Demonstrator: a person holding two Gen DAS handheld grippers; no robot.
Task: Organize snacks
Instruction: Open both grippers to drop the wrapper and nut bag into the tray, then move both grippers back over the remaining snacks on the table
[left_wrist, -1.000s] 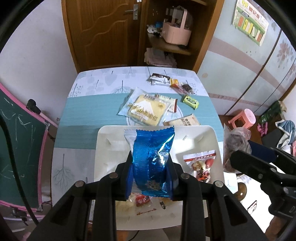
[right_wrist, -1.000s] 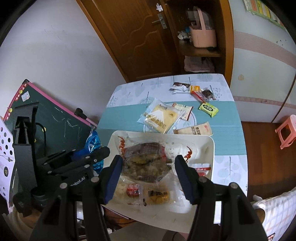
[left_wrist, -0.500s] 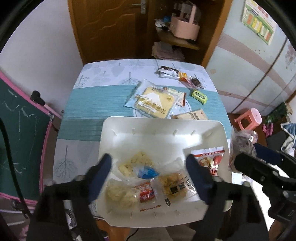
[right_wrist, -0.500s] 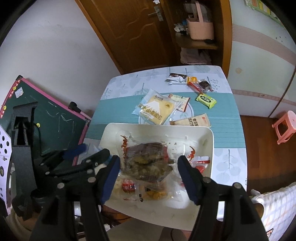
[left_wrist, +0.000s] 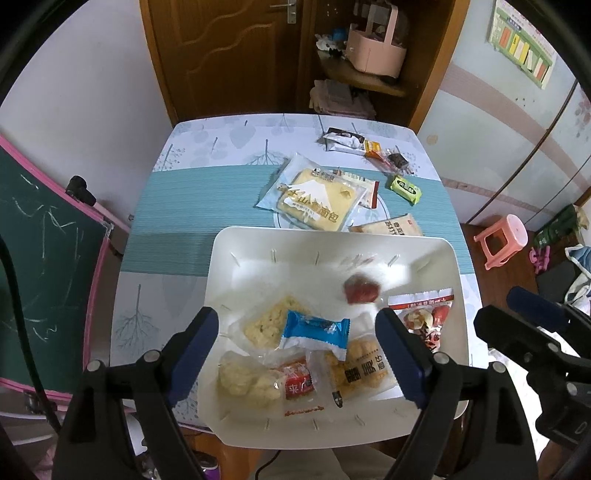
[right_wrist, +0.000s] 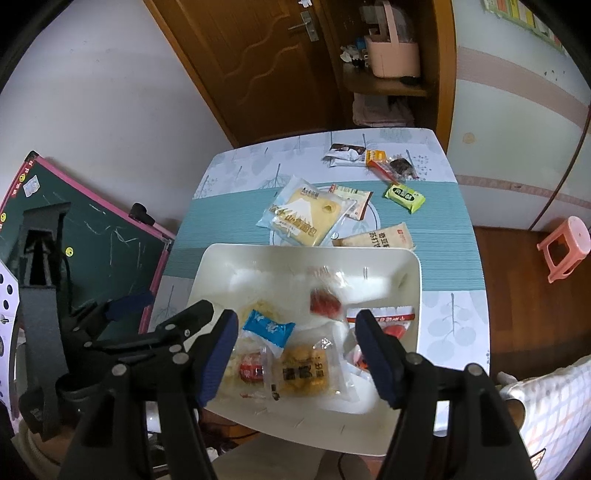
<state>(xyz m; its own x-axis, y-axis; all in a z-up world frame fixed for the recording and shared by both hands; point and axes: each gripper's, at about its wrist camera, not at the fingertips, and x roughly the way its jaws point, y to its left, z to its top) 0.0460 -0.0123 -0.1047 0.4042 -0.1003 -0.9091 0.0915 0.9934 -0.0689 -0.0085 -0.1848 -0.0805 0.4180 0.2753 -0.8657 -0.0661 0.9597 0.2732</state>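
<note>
Left view: fingers (left_wrist: 195, 345) of the left gripper (left_wrist: 297, 354) spread wide, holding nothing, hanging over the near half of the white tray (left_wrist: 221, 266). Between the pads, lying on the pile below: small blue packet (left_wrist: 314, 333), resting across a pale rice-cake pack (left_wrist: 267, 325) and a yellow biscuit pack (left_wrist: 360, 371). Red-labelled pack (left_wrist: 295, 382) just beside, nearer the front rim. Blurred red snack (left_wrist: 362, 291) farther in, apart from the rest; whether resting or falling, cannot tell. Red fruit pouch (left_wrist: 424, 314) by the right wall.

Right view: right gripper (right_wrist: 295, 354) likewise wide apart and empty, above the same tray (right_wrist: 413, 266). Same yellow biscuit pack (right_wrist: 304, 371) lying midway between the pads, same blue packet (right_wrist: 267, 328) close to the left pad.

Outside the tray, well beyond both grippers: large bread pack (right_wrist: 303, 219), green packet (right_wrist: 404, 197), tan sachet (right_wrist: 376, 238).

Likely handling: light, crinkly, slippery film; crumbly contents, so gentle closing. Best taken across the middle or by a crimped end seam.
</note>
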